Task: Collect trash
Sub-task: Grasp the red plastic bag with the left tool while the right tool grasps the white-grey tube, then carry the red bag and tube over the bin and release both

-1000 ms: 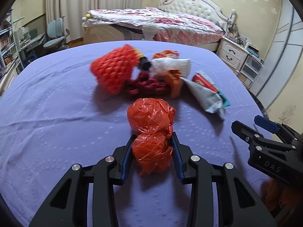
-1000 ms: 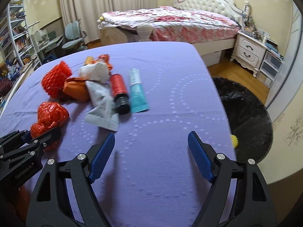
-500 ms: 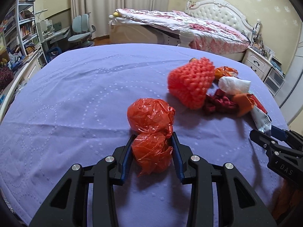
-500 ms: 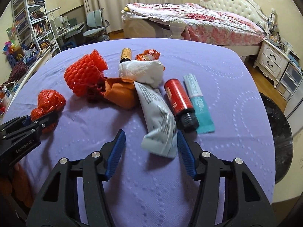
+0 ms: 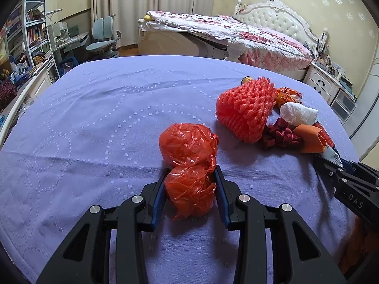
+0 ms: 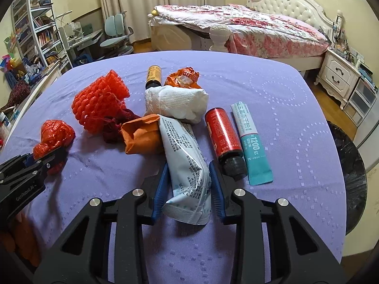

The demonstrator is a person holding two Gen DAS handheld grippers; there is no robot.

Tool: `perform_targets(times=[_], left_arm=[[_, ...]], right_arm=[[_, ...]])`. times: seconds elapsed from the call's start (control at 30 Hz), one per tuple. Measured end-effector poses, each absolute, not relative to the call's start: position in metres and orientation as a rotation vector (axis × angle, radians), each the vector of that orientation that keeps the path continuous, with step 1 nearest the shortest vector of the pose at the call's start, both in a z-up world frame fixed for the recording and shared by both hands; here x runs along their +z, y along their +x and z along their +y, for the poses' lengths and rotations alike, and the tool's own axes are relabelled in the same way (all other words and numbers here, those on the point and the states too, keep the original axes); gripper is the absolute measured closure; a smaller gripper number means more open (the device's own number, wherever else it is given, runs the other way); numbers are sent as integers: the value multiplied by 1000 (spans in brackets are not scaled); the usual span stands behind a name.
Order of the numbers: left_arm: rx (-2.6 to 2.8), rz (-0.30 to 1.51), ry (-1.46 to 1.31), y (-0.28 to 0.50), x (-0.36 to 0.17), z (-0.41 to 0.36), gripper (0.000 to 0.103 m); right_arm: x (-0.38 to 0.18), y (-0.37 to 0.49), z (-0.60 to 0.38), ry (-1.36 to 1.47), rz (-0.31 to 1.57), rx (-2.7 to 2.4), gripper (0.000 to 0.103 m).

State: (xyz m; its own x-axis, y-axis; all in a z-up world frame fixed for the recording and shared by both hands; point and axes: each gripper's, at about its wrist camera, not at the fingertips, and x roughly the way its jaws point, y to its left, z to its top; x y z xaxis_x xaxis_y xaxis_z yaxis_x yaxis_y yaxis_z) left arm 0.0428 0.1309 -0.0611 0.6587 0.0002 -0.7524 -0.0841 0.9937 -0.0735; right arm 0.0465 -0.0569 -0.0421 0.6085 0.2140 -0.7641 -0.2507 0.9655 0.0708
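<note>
My left gripper (image 5: 190, 172) is shut on a crumpled red plastic bag (image 5: 188, 163) that rests on the purple tablecloth (image 5: 94, 123); the bag also shows in the right wrist view (image 6: 53, 137). My right gripper (image 6: 188, 168) has its jaws closed against the sides of a grey-white foil pouch (image 6: 186, 165) lying on the cloth. Other trash lies around it: a red foam net (image 6: 98, 105), an orange paper wad (image 6: 139, 135), a white tissue wad (image 6: 176, 100), a red bottle (image 6: 225, 139), a teal sachet (image 6: 251, 144).
A small brown bottle (image 6: 154, 75) and an orange wrapper (image 6: 183, 78) lie at the back of the pile. A black trash bag (image 6: 348, 161) sits on the floor past the table's right edge. A bed (image 6: 248, 23) and a nightstand (image 6: 338, 75) stand beyond.
My right gripper swung left from the bare cloth to the pile and closed its jaws around the foil pouch. My left gripper kept hold of the red bag and turned its view left.
</note>
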Motion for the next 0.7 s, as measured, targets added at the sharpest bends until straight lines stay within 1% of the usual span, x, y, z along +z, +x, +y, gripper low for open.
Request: perform_targets(times=[0.47,0.7], left_arm=[[27,813,-111,30,-53,126,65],[-34,791,-106,18,-46,107,65]], right_arm=[[-38,13,-69,-33,846,267,70],[-28,2,-88,-10,814,240,70]])
